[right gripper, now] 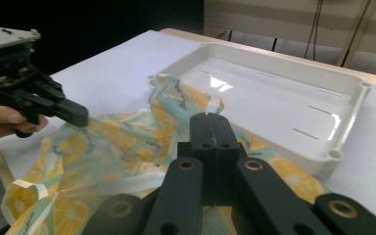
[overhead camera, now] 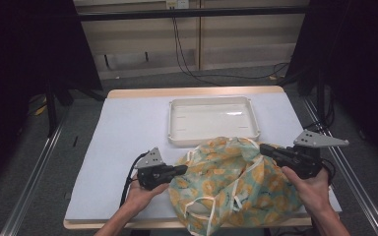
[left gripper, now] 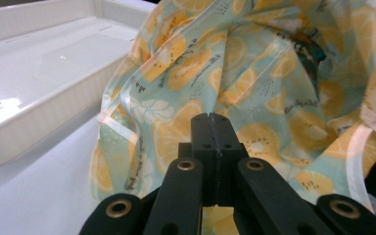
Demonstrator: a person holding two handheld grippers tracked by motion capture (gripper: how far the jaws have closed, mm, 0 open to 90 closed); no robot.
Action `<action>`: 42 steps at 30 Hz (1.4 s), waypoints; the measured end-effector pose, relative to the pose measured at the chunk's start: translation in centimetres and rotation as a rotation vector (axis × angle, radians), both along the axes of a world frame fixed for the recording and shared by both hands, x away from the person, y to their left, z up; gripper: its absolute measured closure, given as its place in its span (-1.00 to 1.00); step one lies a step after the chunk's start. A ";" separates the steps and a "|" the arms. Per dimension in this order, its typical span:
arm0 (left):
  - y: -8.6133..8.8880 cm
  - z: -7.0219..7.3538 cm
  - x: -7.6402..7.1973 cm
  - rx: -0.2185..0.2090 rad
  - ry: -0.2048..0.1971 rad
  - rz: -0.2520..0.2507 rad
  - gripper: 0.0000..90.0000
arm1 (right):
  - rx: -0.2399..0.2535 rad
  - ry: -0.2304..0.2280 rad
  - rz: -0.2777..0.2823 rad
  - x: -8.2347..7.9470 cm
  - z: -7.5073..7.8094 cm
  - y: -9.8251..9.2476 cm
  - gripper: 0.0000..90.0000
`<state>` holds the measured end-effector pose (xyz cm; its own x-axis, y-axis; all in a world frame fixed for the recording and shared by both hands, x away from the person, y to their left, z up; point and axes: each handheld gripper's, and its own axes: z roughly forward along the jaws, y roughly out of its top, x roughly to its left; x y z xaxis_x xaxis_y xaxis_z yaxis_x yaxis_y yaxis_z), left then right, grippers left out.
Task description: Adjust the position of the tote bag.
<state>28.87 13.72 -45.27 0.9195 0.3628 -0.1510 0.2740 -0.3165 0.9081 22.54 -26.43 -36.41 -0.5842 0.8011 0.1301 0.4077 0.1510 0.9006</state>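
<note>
Nearest the person, the left tool (overhead camera: 182,170) pinches the near-left edge of the fruit-print cloth (overhead camera: 229,184), jaws shut tight with no gap; the right tool (overhead camera: 265,148) grips the far-right edge likewise. Held from both sides, the cloth is probably being spread or lifted. It is thin, glossy and crumpled, with pale binding tape. Just beyond both tools sits a shallow white plastic tray (overhead camera: 174,123), rounded corners, on the pale tabletop (overhead camera: 123,142).
</note>
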 end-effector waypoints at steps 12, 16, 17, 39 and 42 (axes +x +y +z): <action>2.9 1.7 0.0 -0.097 -0.011 0.043 1.00 | 0.035 -0.027 -0.105 -0.9 -0.1 -3.0 1.00; 4.3 2.9 -0.3 -0.131 -0.037 0.078 1.00 | 0.028 -0.037 -0.143 -1.3 0.2 -4.2 1.00; 4.5 3.1 -0.4 -0.147 -0.028 0.076 1.00 | 0.025 -0.041 -0.145 -1.4 0.2 -4.3 1.00; 2.0 2.2 -1.0 -0.111 -0.006 0.046 0.78 | 0.021 -0.033 -0.059 -2.4 -1.3 -3.1 0.55; 0.2 2.4 -1.6 -0.116 0.002 -0.002 0.78 | 0.018 -0.054 -0.022 -2.7 -0.3 -1.8 0.34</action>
<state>27.31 13.96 -42.85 0.9199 0.3408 -0.1941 0.2756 -0.2095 0.9382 19.89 -28.19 -36.68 -0.5733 0.8115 0.1133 0.3618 0.1267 0.9236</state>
